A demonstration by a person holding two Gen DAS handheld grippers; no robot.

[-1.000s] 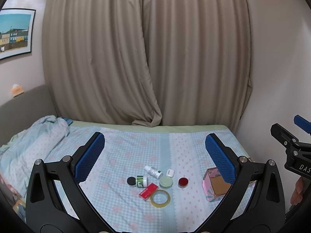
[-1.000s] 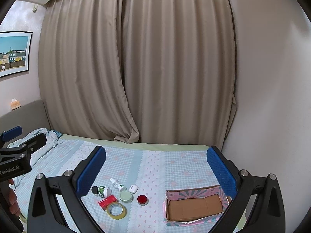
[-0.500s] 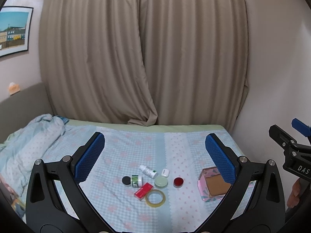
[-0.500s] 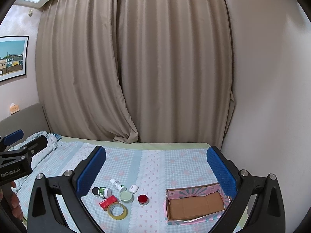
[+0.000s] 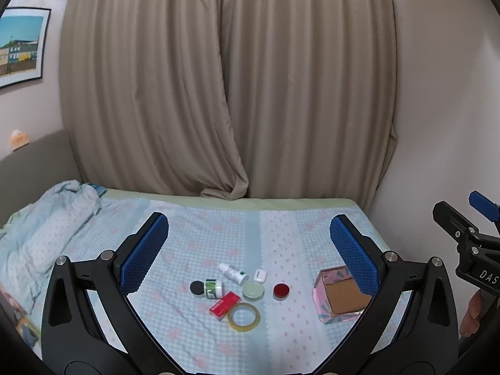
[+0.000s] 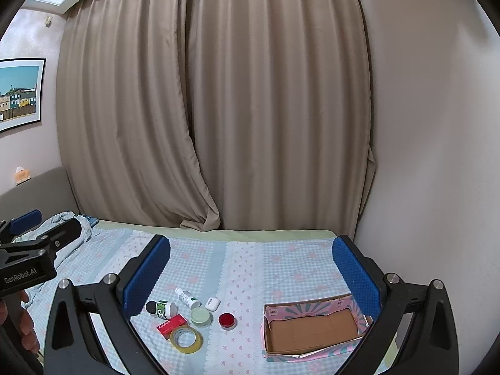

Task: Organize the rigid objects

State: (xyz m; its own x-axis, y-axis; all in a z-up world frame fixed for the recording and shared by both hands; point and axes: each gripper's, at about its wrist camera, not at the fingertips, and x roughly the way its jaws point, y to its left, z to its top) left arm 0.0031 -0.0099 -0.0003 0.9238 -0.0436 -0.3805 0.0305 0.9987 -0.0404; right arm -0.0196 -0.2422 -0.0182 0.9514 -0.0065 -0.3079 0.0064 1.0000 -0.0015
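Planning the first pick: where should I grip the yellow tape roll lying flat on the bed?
Probably come from above and pinch one wall of the yellow tape roll: one finger in its open hole, one outside. Take the near side; the red box crowds its far edge.

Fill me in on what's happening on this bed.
A person holds a gripper in each hand above the bed. The left gripper and right gripper both have open, empty jaws. A tape roll, bottles and small tins sit clustered; the pink cardboard box beside them holds nothing yet.
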